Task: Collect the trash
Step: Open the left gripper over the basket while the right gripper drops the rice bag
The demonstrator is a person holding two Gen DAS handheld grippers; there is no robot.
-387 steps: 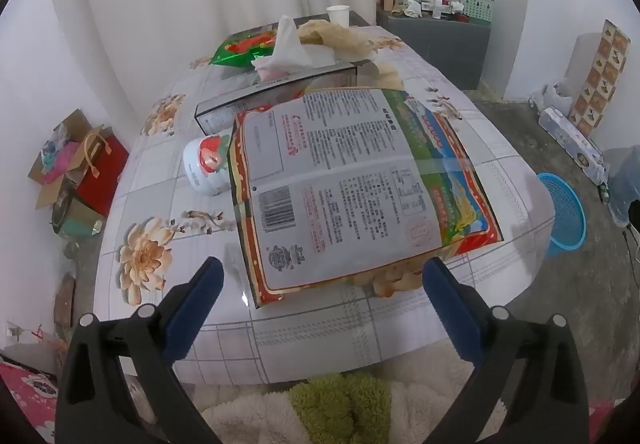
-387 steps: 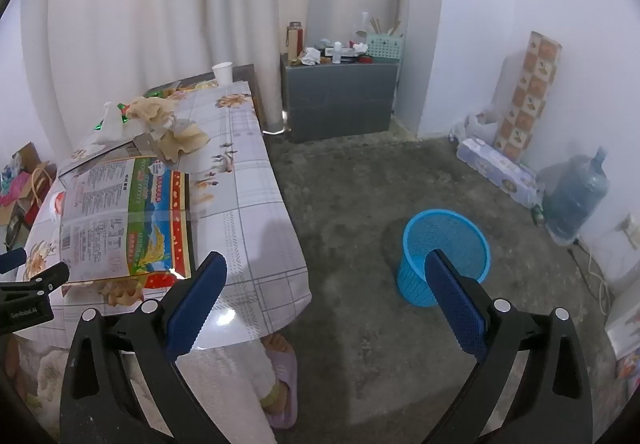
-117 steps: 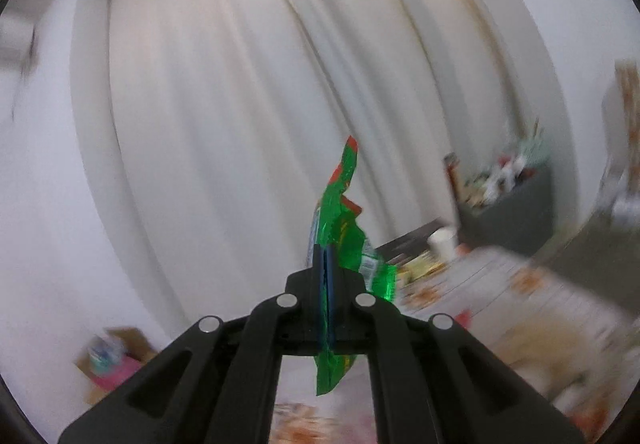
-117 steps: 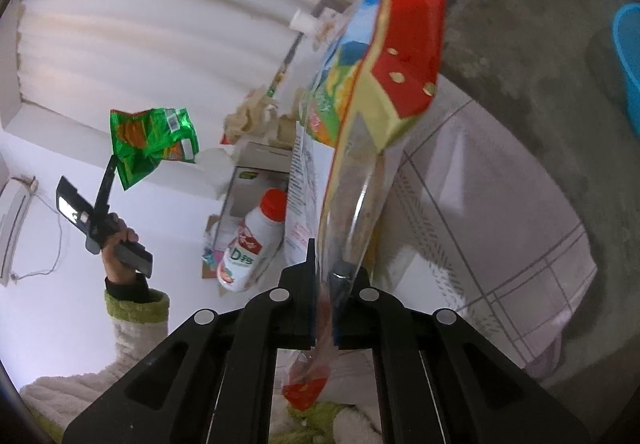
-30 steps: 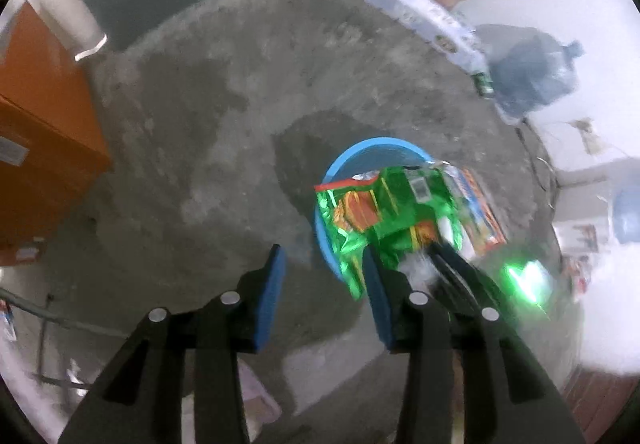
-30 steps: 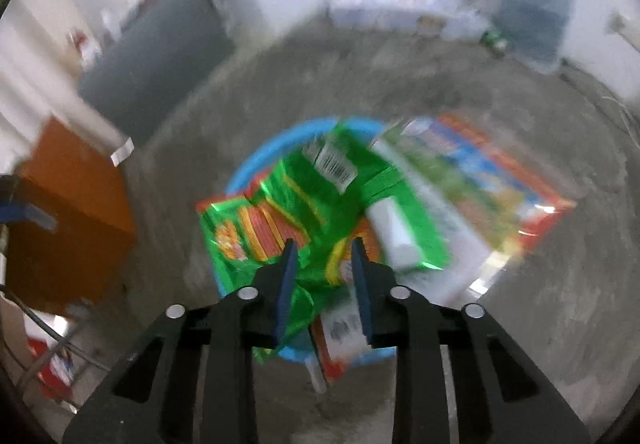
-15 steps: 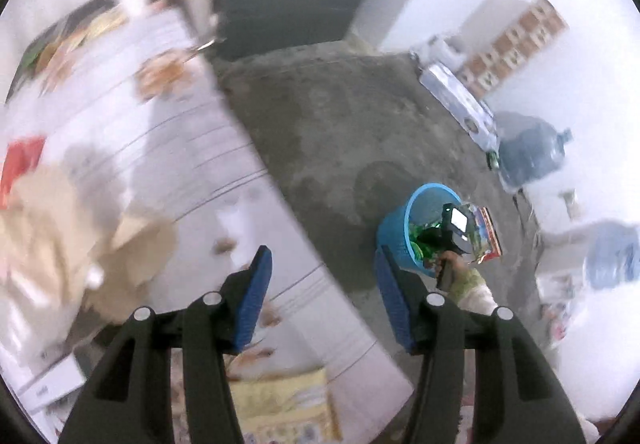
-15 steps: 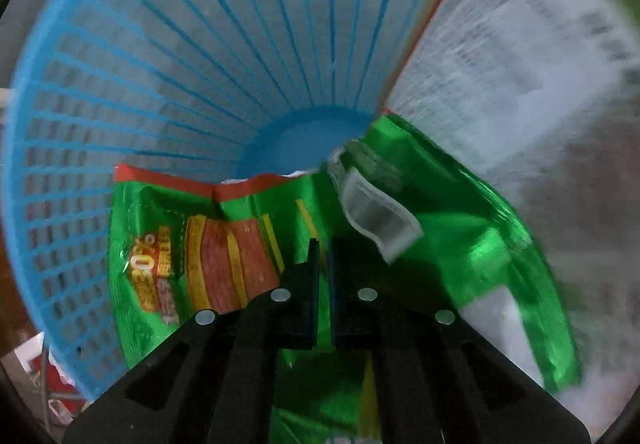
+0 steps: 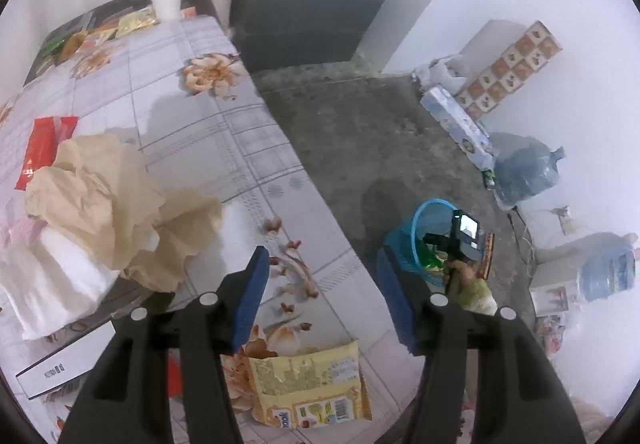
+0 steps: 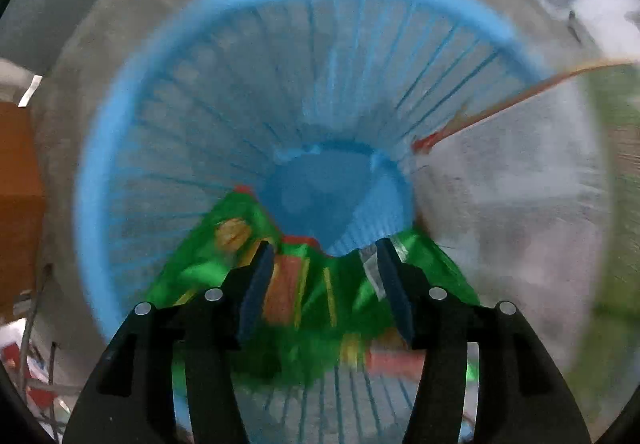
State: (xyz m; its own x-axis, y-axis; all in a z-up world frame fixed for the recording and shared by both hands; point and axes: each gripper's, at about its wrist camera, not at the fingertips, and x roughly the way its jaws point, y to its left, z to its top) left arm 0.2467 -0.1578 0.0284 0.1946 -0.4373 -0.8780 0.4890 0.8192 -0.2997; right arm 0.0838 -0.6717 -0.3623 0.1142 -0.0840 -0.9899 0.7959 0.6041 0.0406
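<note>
The left wrist view looks steeply down from above the near edge of the floral-tiled tablecloth table [image 9: 224,148], facing across the grey concrete floor [image 9: 360,132] to the white walls. The round blue slatted plastic basket [image 9: 416,236] sits small at its lower right. The right wrist view looks straight down into that same basket [image 10: 132,148] from close above, its rim nearly filling the blurred frame. Both views share the basket.
</note>
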